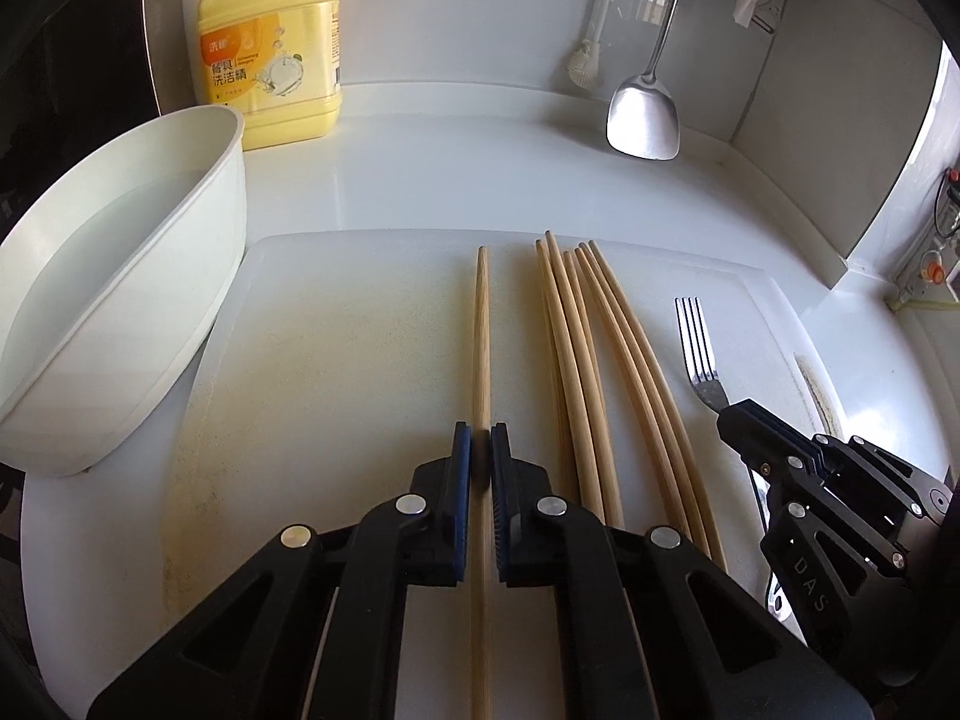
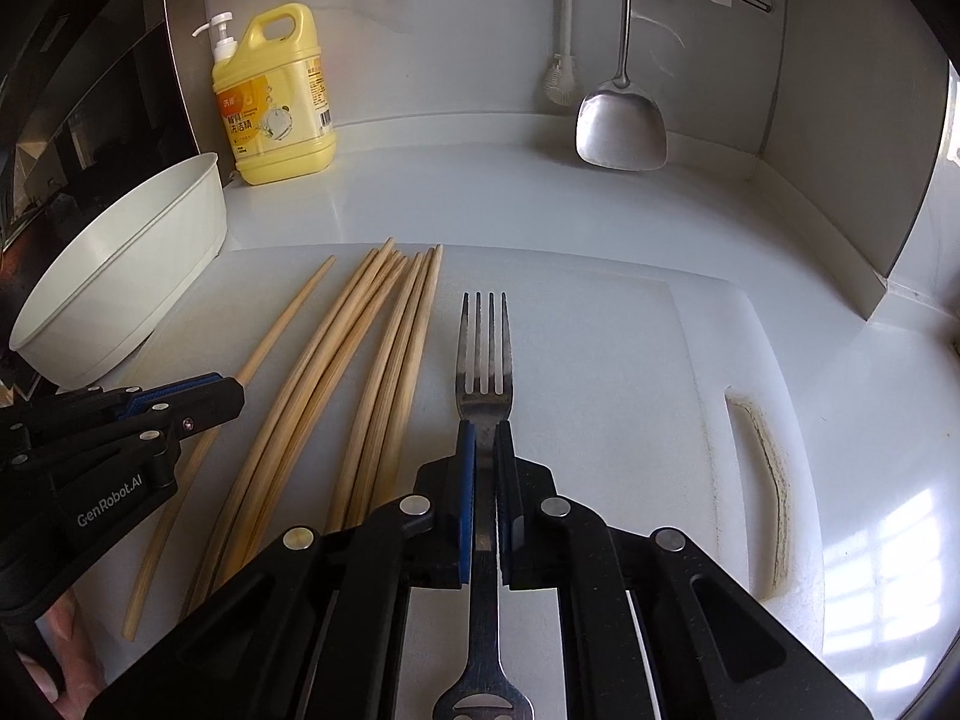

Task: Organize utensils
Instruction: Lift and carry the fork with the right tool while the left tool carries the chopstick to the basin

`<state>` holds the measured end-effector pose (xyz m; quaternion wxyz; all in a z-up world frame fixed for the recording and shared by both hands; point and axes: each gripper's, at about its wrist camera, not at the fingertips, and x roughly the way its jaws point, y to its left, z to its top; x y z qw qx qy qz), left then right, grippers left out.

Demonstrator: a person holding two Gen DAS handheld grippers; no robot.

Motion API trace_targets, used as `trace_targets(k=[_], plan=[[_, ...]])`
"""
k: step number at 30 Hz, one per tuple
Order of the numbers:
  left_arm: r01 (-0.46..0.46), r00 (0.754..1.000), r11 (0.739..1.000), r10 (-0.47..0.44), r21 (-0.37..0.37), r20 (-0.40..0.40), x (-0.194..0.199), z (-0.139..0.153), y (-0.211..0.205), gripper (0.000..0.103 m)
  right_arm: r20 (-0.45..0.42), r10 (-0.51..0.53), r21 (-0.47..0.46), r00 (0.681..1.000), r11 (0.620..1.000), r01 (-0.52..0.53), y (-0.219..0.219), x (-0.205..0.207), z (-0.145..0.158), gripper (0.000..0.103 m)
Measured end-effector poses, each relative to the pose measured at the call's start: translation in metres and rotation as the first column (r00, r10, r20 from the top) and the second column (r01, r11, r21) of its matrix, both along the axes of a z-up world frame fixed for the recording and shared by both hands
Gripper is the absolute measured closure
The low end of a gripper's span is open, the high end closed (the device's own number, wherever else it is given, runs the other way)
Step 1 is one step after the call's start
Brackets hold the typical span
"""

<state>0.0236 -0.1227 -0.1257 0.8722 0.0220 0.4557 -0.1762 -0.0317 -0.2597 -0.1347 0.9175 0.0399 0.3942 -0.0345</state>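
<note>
A white cutting board (image 1: 336, 324) (image 2: 600, 330) carries the utensils. One wooden chopstick (image 1: 481, 324) (image 2: 288, 315) lies apart on the left, and my left gripper (image 1: 481, 435) (image 2: 231, 387) is shut on it, blue pads pressed on both sides. Several more chopsticks (image 1: 585, 348) (image 2: 360, 348) lie bundled beside it. To their right lies a steel fork (image 2: 485, 348) (image 1: 699, 354), tines pointing away. My right gripper (image 2: 485, 429) (image 1: 723, 414) is shut on the fork's neck just below the tines.
A white bowl (image 1: 120, 276) (image 2: 126, 276) sits at the board's left edge. A yellow dish-soap jug (image 1: 273, 42) (image 2: 276, 96) stands behind it. A steel spatula (image 1: 645, 114) (image 2: 621, 120) and a brush (image 1: 585, 63) hang on the back wall.
</note>
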Motion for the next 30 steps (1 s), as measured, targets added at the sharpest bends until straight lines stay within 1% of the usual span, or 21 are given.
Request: trace_targets(k=[8,14,16,18,23,28,30], plan=[[-0.014,1.000,0.999,0.014,-0.031,0.011,-0.008,0.019,0.010,0.096,0.030,0.010,0.032,1.000,0.999,-0.011,0.003,-0.007,0.010,0.097],[-0.040,0.999,0.998,0.040,-0.040,0.012,-0.014,0.045,0.019,0.096,0.043,0.037,0.046,0.998,0.998,-0.039,0.009,-0.008,0.031,0.097],[-0.054,0.998,0.998,0.055,-0.044,0.024,-0.016,0.055,0.023,0.096,0.065,0.054,0.054,0.996,0.997,-0.057,0.013,-0.008,0.040,0.097],[-0.065,0.997,0.997,0.067,-0.045,0.031,-0.016,0.063,0.027,0.096,0.082,0.072,0.040,0.994,0.996,-0.076,0.018,-0.007,0.045,0.097],[-0.059,0.997,0.997,0.062,-0.050,0.050,-0.009,0.063,0.035,0.096,0.064,0.070,0.031,0.996,0.997,-0.072,0.021,0.004,0.035,0.097],[-0.019,0.998,0.999,0.021,-0.036,0.058,-0.001,0.059,0.040,0.096,0.055,0.037,0.034,0.998,0.999,-0.039,0.023,0.012,0.024,0.097],[-0.007,0.998,0.999,0.009,-0.032,0.063,0.000,0.061,0.044,0.096,0.068,0.023,0.048,0.997,0.998,-0.027,0.024,0.013,0.026,0.097]])
